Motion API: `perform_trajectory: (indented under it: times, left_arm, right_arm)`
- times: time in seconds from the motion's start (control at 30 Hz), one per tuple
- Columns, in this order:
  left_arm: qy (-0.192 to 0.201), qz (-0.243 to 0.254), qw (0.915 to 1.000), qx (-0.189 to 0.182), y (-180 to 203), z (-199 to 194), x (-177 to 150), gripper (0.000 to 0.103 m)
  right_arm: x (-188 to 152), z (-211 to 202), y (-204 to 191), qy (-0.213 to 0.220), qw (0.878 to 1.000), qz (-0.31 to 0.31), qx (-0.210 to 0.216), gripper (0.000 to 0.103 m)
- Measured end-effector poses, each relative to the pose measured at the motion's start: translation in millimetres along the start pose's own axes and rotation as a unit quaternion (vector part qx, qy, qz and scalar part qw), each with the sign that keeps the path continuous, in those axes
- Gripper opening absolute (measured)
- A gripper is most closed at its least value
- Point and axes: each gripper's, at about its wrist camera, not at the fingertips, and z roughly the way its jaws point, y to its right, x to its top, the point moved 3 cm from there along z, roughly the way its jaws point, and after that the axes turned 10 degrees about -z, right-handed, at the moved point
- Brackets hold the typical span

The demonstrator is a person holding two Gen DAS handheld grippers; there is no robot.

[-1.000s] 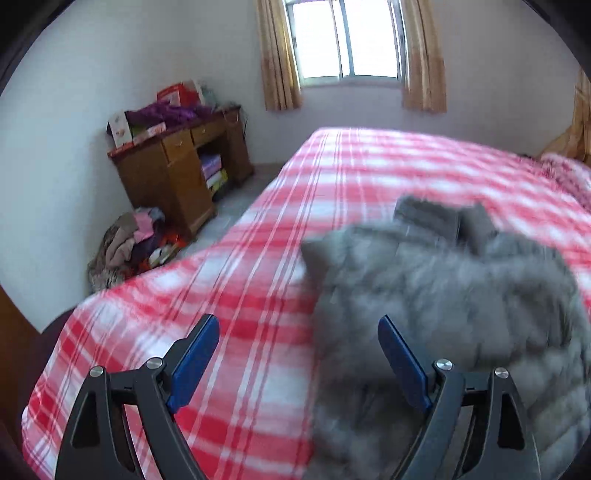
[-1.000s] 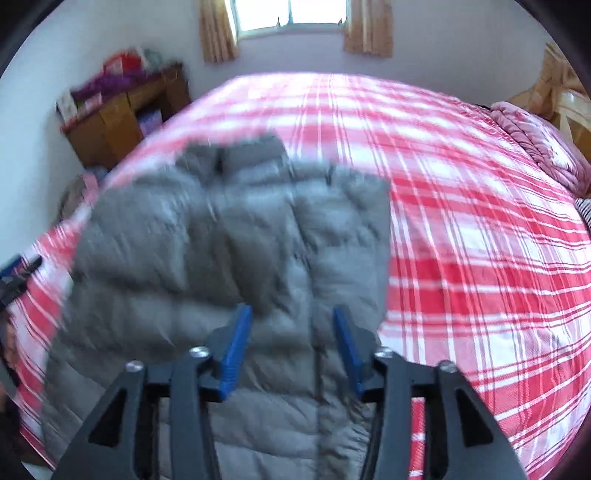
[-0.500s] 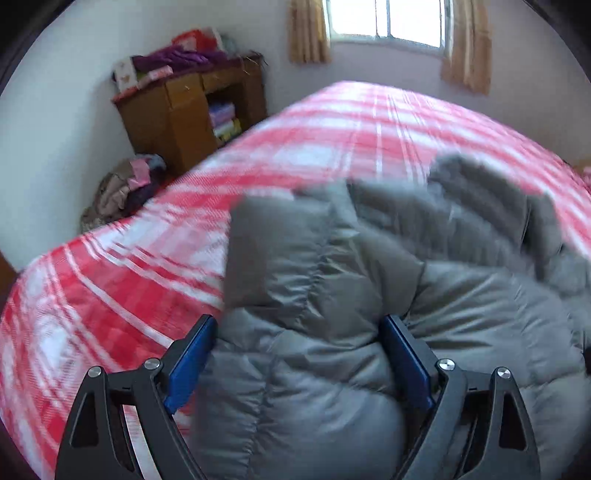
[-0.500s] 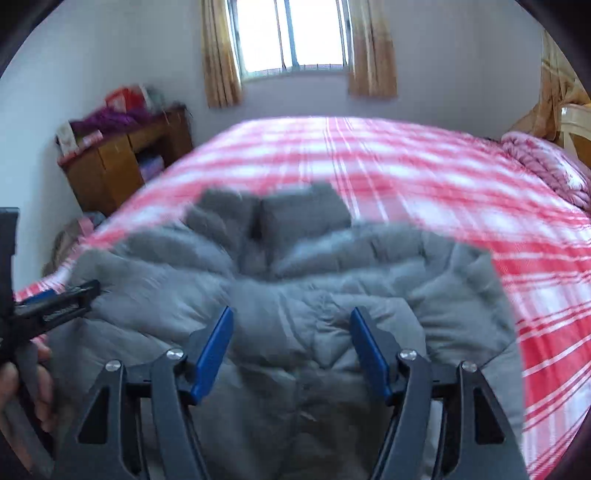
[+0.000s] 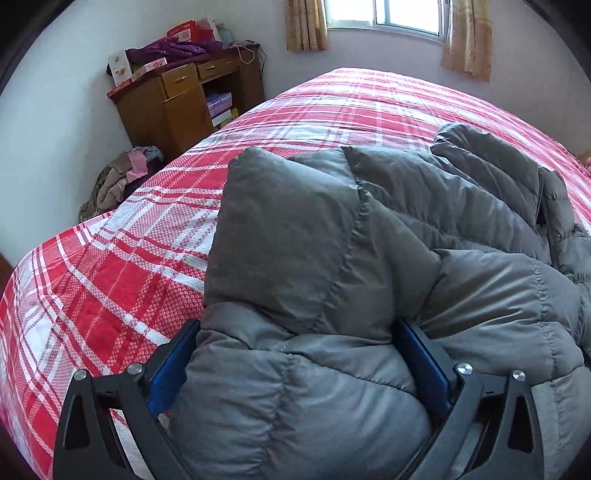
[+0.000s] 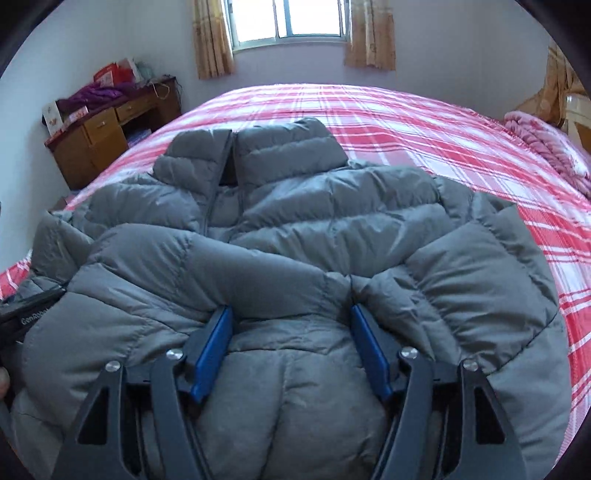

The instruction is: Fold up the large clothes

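Since a second ago both grippers have dropped from above the bed onto the grey puffer jacket [image 6: 295, 229], which now fills the lower half of both views; earlier motion blur gone, frames sharp.

Jacket lies flat on the red-and-white plaid bed [image 6: 424, 122], collar toward the window [image 6: 288, 18], zipper side up, both sleeves folded in across the chest. In the right wrist view the sleeves meet near the middle, just ahead of the right gripper [image 6: 291, 347].

Right gripper: jaws apart, blue pads straddling a bulge of jacket fabric at the lower front; padding swells between them, pads touch it on both sides, not squeezed flat.

Left gripper [image 5: 295, 365]: jaws spread wide, jacket [image 5: 369, 240] bulging between them, folded sleeve end rising just ahead. Blue pads press against the padding on both sides; can't tell if it counts as a real grip. Left gripper's body is also seen at the left edge of the right wrist view, touching the jacket's side.

Background: wooden desk [image 5: 184, 96] against the wall left of the bed, purple cloth and boxes on its tabletop; pile of clothes [image 5: 118, 181] on the floor beside it. Curtains [image 6: 369, 33] flank the window. Pink blanket [image 6: 546, 144] at the bed's far right edge.
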Motion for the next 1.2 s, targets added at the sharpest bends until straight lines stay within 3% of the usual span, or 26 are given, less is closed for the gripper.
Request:
perform_trajectory:
  times: [0.13,0.23,0.33,0.43,0.47,0.53,0.67,0.73,0.83,1.2]
  left_arm:
    - [-0.006,0.004,1.0,0.001,0.4,-1.2,1.8,0.102]
    - [-0.018,0.012,0.9993,0.031,-6.3,-23.7,14.7,0.102]
    - [0.033,-0.026,0.9991,-0.001,-16.9,-68.5,37.5,0.102]
    - [0.038,-0.053,0.9971,-0.04,-2.8,-83.9,51.3,0.102]
    - [0.03,-0.051,0.9969,-0.053,7.2,-82.2,52.1,0.102]
    - [0.019,-0.027,0.9979,-0.055,33.1,-71.2,44.3,0.102]
    - [-0.012,0.032,0.9993,-0.017,61.8,-28.8,13.8,0.102]
    - [-0.018,0.034,0.9991,-0.017,60.5,-13.8,0.4,0.102]
    - [-0.008,0.03,0.9993,-0.02,57.1,-13.5,-5.3,0.102]
    - [0.001,0.044,0.999,-0.003,65.0,-13.7,-14.9,0.102]
  right_arm:
    - [-0.2,3.1,-0.7,-0.006,1.0,-0.008,-0.008,0.07]
    - [2.0,0.9,0.1,-0.016,1.0,-0.021,-0.003,0.07]
    - [7.7,-25.1,13.8,0.002,1.0,0.0,0.018,0.066]
    - [21.1,-63.7,34.6,0.064,0.997,0.024,-0.019,0.058]
    - [26.4,-65.2,38.7,0.067,0.997,0.031,-0.016,0.047]
    - [33.7,-51.9,42.1,0.047,0.998,0.04,0.001,0.04]
    - [23.8,-13.9,41.6,0.006,0.999,0.036,0.016,0.039]
    - [12.6,0.3,40.9,-0.006,0.999,0.031,0.012,0.039]
    - [3.5,4.0,43.4,0.001,0.999,0.036,0.022,0.039]
    - [5.2,9.4,31.7,-0.008,1.0,0.007,-0.011,0.039]
